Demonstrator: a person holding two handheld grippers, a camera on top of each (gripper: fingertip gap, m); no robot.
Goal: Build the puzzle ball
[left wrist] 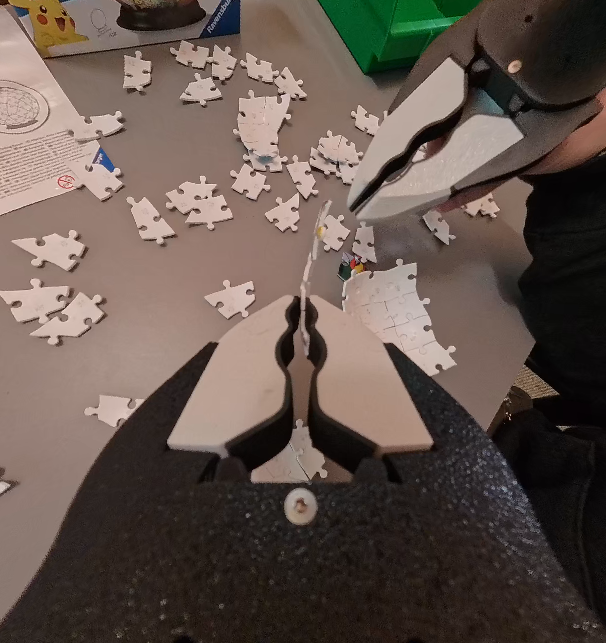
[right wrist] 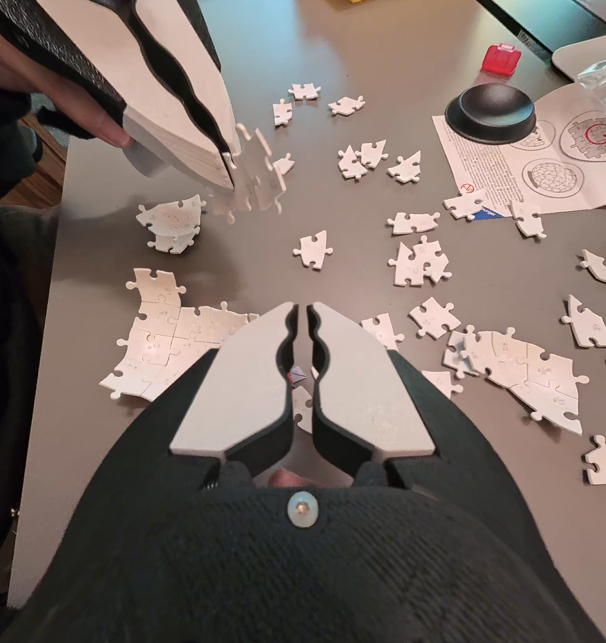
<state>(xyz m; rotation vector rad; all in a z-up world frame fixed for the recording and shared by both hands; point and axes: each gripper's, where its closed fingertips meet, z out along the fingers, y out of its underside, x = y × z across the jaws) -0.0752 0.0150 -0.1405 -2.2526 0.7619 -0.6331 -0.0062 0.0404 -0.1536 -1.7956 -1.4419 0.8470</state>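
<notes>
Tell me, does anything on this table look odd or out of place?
Mostly not: the loose puzzle pieces lie white side up, scattered across the grey table. One oddity is a single colourful piece lying picture side up beside the big joined section.

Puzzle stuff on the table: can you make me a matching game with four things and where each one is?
Things:
1. left claw
2. right claw
3. black stand
4. instruction sheet

Where or how:
A. lies flat, partly under the black stand
B. empty, fingers nearly together, above the table
C. sits on a corner of the paper, far side of the table
D. pinching a strip of joined pieces held up in the air

Pairs: 1-D, 2-B, 3-C, 4-A
</notes>
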